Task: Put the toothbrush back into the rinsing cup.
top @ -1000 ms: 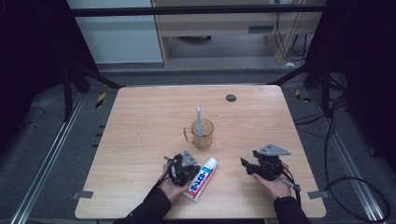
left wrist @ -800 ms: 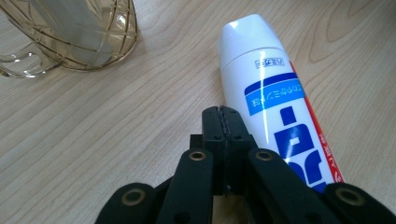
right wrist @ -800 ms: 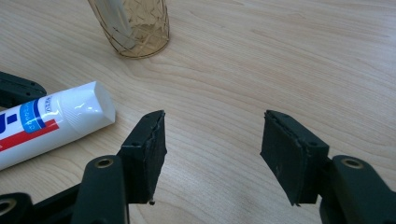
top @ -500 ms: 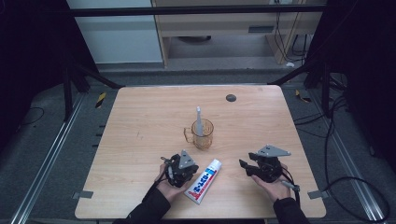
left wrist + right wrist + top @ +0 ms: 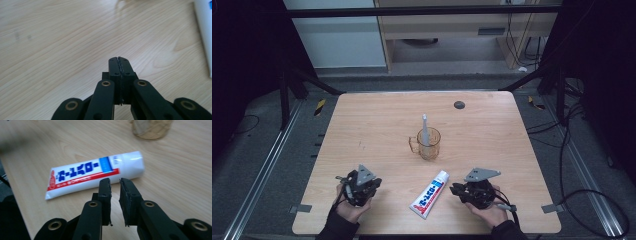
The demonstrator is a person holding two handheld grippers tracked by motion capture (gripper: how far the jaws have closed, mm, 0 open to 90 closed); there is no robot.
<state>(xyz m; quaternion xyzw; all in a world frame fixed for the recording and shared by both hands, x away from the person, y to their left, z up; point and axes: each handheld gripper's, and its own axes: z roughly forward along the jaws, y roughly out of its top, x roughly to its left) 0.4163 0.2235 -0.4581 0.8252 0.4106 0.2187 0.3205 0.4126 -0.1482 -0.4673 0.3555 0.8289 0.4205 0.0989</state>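
- The left gripper (image 5: 362,186) has its fingers (image 5: 115,67) pressed together on nothing, over bare surface (image 5: 377,130) left of the toothpaste tube (image 5: 429,194).
- The right gripper (image 5: 115,185) has just been closing; its fingers (image 5: 104,191) stand a narrow gap apart, empty, just short of the tube.
- The tube lies flat between both grippers, near the surface's near edge, ungrasped; the pickup seems not yet done.
- The cup (image 5: 429,143) with a toothbrush (image 5: 424,129) stands farther off, apart; wide open room lies left, right and far.

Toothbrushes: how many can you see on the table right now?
1. A single toothbrush stands upright in the amber cup at mid-table, beyond the toothpaste tube. None shows elsewhere.
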